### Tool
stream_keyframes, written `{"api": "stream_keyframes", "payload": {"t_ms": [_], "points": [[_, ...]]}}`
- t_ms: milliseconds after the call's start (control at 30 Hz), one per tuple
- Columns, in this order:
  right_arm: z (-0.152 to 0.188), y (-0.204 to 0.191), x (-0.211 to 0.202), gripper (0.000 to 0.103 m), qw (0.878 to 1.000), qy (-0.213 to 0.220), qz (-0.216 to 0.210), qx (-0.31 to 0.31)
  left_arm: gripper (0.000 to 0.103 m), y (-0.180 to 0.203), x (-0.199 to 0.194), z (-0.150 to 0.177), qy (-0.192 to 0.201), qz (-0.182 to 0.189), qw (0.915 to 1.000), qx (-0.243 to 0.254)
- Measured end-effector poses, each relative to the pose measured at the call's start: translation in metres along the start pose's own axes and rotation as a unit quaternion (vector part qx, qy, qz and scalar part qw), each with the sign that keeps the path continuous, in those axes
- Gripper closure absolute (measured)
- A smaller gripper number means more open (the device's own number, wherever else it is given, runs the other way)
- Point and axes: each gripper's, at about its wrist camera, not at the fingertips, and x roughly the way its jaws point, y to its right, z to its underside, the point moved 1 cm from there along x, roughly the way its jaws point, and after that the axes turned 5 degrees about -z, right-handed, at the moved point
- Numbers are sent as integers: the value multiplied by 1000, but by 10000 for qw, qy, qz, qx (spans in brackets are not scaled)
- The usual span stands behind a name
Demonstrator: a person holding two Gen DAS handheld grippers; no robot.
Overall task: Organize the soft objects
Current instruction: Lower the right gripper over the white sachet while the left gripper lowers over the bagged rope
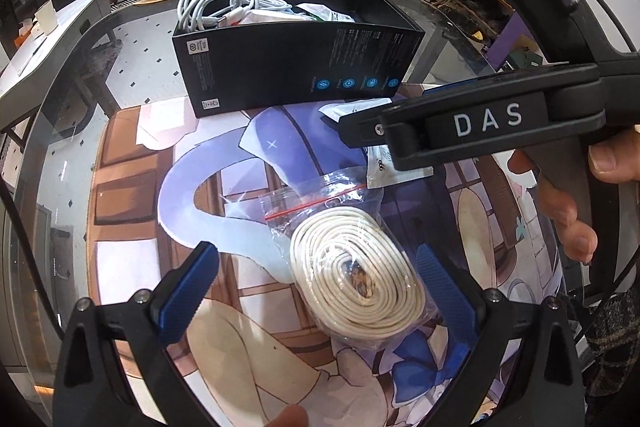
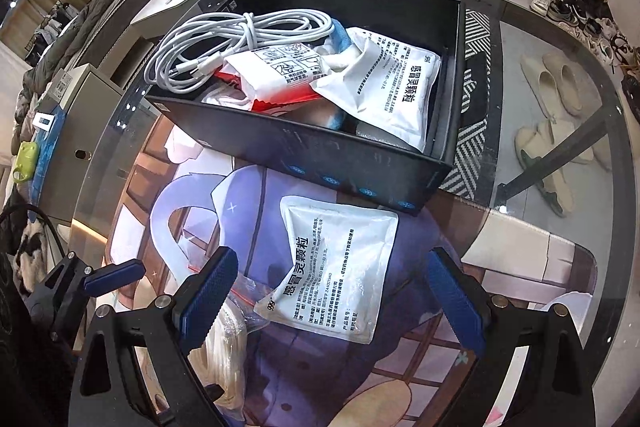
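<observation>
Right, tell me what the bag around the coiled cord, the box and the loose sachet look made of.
Bag: thin clear plastic film, crinkled and glossy, red zip line. Black box: looks like matte printed cardboard, with thin straight walls. White sachet: probably foil or plastic laminate, with a crimped edge and slight sheen.

Mostly hidden behind right gripper (image 1: 348, 135) in left wrist view: white sachet (image 1: 394, 173) near mat's (image 1: 132, 187) far edge. Half covered by 1 finger (image 2: 208, 295) in right wrist view: bagged cord coil (image 2: 228, 347). Box (image 2: 360, 171) contents buried under 2 packets, unreadable.
</observation>
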Motion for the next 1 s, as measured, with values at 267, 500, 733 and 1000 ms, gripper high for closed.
{"api": "stream_keyframes", "payload": {"t_ms": [267, 500, 733, 1000], "points": [[-1, -2, 11, 7, 9998, -112, 188, -8, 3, 8, 9, 7, -94, -128, 9999, -59], [-1, 2, 19, 7, 9992, -171, 371, 47, 3, 11, 17, 9, -207, -206, 9995, -148], [-2, 4, 24, 7, 9988, -182, 461, 63, 3, 13, 21, 11, -264, -260, 9991, -183], [0, 1, 29, 7, 9977, -226, 640, 23, 3, 19, 24, 7, -254, -481, 9983, -226]]}}
